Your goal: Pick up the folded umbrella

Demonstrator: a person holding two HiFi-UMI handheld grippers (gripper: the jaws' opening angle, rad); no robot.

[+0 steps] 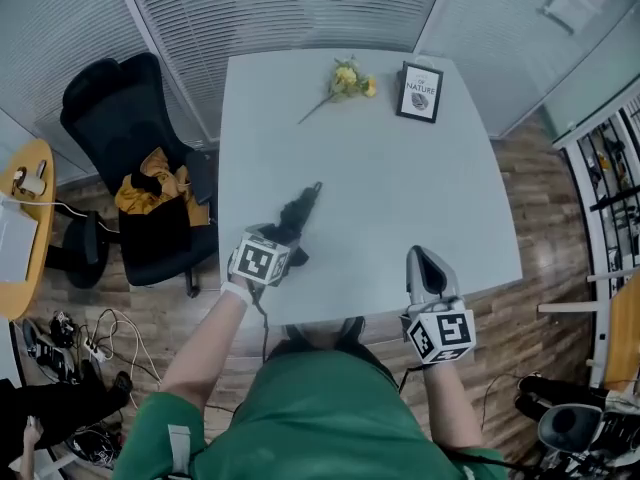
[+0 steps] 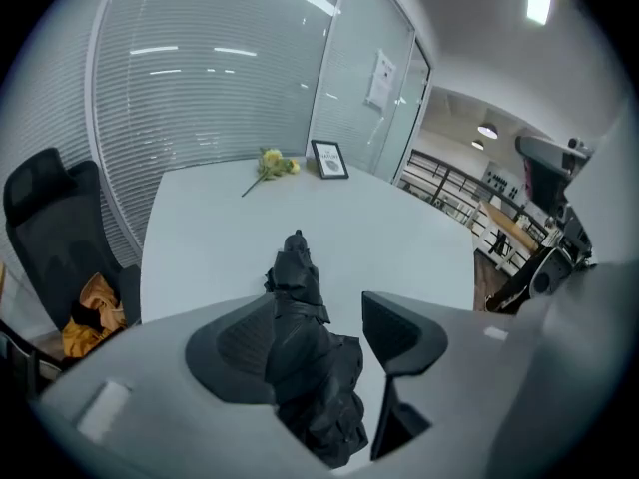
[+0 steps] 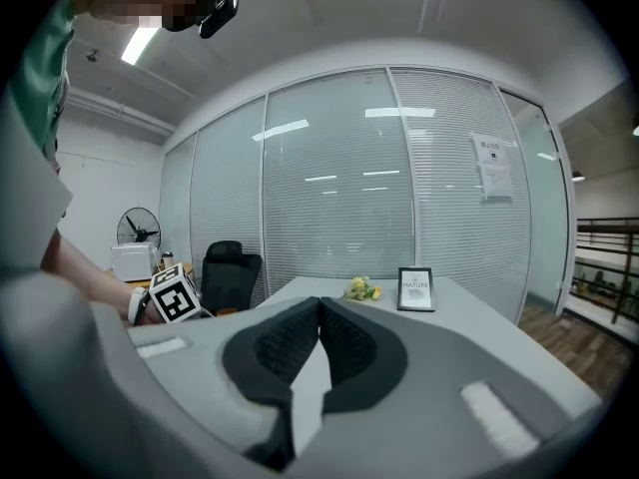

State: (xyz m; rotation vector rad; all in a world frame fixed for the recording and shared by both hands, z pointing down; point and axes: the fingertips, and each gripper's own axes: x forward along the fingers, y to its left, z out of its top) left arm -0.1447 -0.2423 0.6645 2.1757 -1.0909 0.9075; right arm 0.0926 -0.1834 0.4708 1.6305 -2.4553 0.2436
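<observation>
The folded black umbrella (image 1: 298, 215) lies on the white table (image 1: 400, 188) near its front left edge, tip pointing toward the far side. My left gripper (image 1: 283, 236) is lowered over its near end. In the left gripper view the umbrella (image 2: 300, 327) sits between the wide-apart jaws of the left gripper (image 2: 318, 305); it lies against the left pad (image 2: 235, 342), and a gap shows before the right pad (image 2: 394, 332). My right gripper (image 1: 425, 258) hovers at the table's front right edge. The right gripper (image 3: 319, 302) is shut with nothing in it.
A yellow flower (image 1: 347, 80) and a small framed picture (image 1: 420, 91) lie at the table's far end. A black office chair (image 1: 130, 138) with a yellow-orange cloth (image 1: 155, 183) stands left of the table. Cables (image 1: 95, 343) lie on the floor at left.
</observation>
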